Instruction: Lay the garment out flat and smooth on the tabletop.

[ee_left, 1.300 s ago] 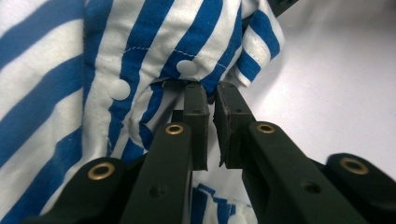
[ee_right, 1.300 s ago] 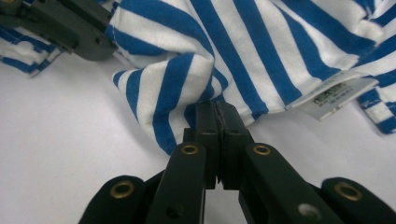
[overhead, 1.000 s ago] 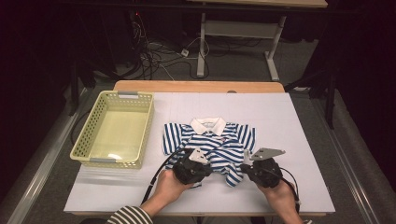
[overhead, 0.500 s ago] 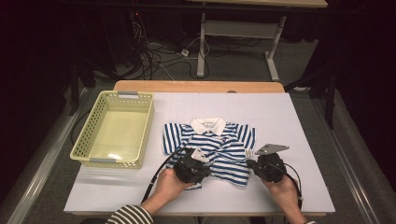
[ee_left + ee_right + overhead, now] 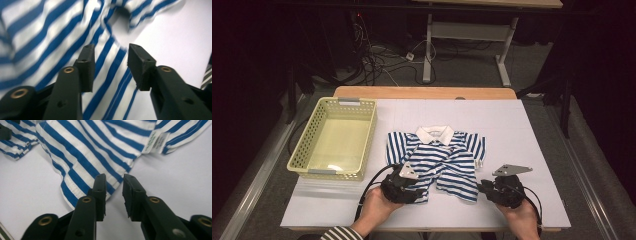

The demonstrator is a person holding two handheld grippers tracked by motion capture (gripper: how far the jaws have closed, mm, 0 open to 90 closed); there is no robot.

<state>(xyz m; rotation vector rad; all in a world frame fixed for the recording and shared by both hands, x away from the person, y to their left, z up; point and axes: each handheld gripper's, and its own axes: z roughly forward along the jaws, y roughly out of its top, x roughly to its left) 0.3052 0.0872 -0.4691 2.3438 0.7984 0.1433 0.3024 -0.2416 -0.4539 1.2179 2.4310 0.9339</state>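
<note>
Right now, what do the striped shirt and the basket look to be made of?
Striped shirt: soft woven or knit fabric, likely cotton, matte; it wrinkles and shows a stitched hem and a sewn-in label. Basket: pale yellow moulded plastic, slightly glossy, with perforated lattice walls.

White table with 1 striped shirt beside 1 yellow basket.

Small blue-and-white striped polo shirt, white collar, lying flat (hem slightly rumpled), near table's front edge

High view looks down from above; both gripper views sit close, sharing the striped shirt.
</note>
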